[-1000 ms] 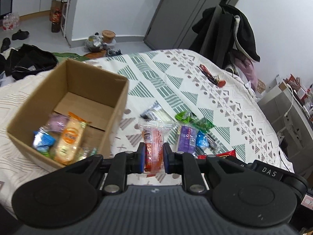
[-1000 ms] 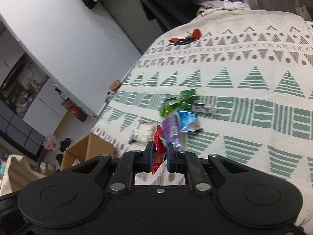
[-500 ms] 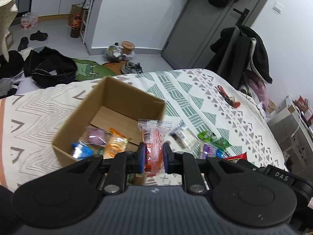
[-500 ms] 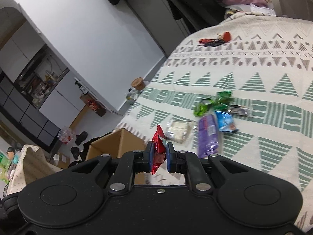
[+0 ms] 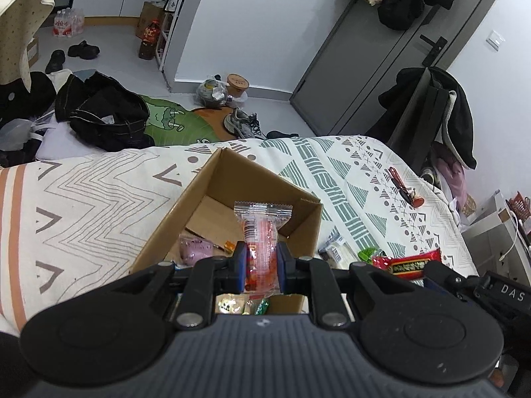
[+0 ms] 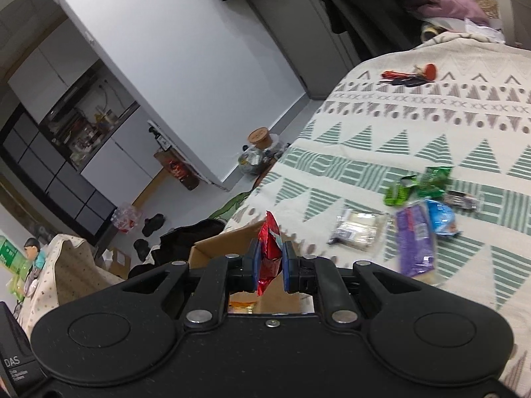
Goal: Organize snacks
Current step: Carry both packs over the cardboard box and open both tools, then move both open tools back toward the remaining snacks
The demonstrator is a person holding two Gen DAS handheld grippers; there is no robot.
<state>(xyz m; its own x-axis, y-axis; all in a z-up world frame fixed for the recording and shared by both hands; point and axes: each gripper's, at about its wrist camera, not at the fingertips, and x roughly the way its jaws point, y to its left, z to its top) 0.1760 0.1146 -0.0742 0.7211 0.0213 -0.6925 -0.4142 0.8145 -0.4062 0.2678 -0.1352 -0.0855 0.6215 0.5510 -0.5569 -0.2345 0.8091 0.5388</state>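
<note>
Partway done, the cardboard box holds several snacks, each gripper clamps another packet above it, and more packets wait on the bedspread.

We've got our left gripper and right gripper both clamped tight on something, each pointing forward and a bit down.

Both the left gripper and right gripper have carried their snacks over the cardboard box.

Black tool, blue pads
</note>
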